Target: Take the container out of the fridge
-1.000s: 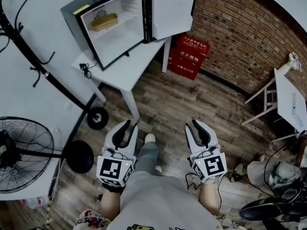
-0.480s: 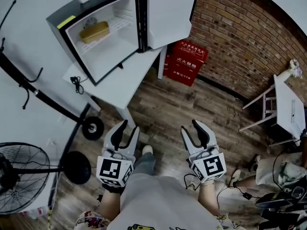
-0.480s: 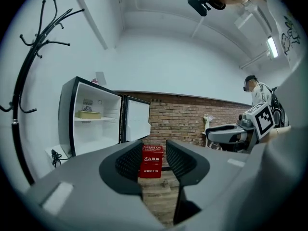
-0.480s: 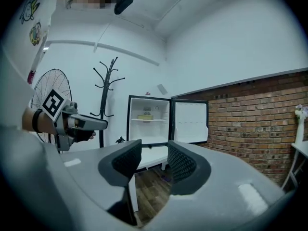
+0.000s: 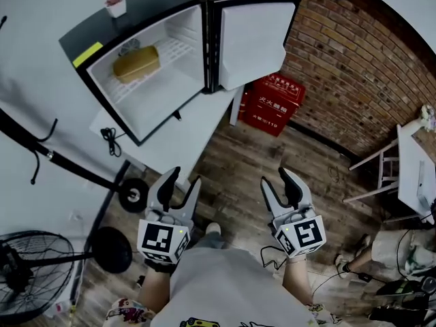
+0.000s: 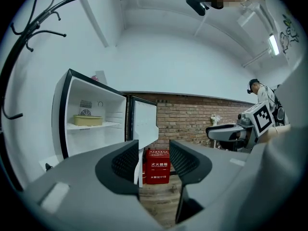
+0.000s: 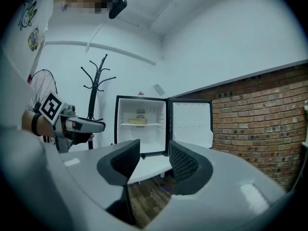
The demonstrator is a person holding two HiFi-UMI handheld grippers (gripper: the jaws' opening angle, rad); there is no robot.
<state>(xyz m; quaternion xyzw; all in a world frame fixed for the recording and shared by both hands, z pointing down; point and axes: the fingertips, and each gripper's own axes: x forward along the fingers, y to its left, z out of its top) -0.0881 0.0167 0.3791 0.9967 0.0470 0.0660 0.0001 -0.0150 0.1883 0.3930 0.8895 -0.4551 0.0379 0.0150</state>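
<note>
Over the wood floor [image 5: 259, 155], well short of the fridge [image 5: 82, 43] — both grippers are held side by side in front of the person, pointing toward it.

Left gripper [image 5: 184, 177]: jaws stand apart and have just been opening. Nothing is between the pads; only the far edge of the fridge door [image 5: 255, 39] and a red crate [image 5: 272, 104] show through the gap.

Right gripper [image 5: 276, 177]: jaws likewise apart, just been opening, and empty. The gap frames the edge of the white table [image 5: 197, 125] and the floor beyond.

The fridge is a small black-cased unit sitting on the white table, its door swung wide to the right. The container [image 5: 136, 63] — yellowish and low — rests on the upper wire shelf inside, well apart from both grippers and untouched.

A small potted plant [image 5: 116, 4] stands on the fridge top. The red crate sits on the floor beside the table, against the brick wall [image 5: 354, 67]. A fan [image 5: 27, 271] is at the lower left.
</note>
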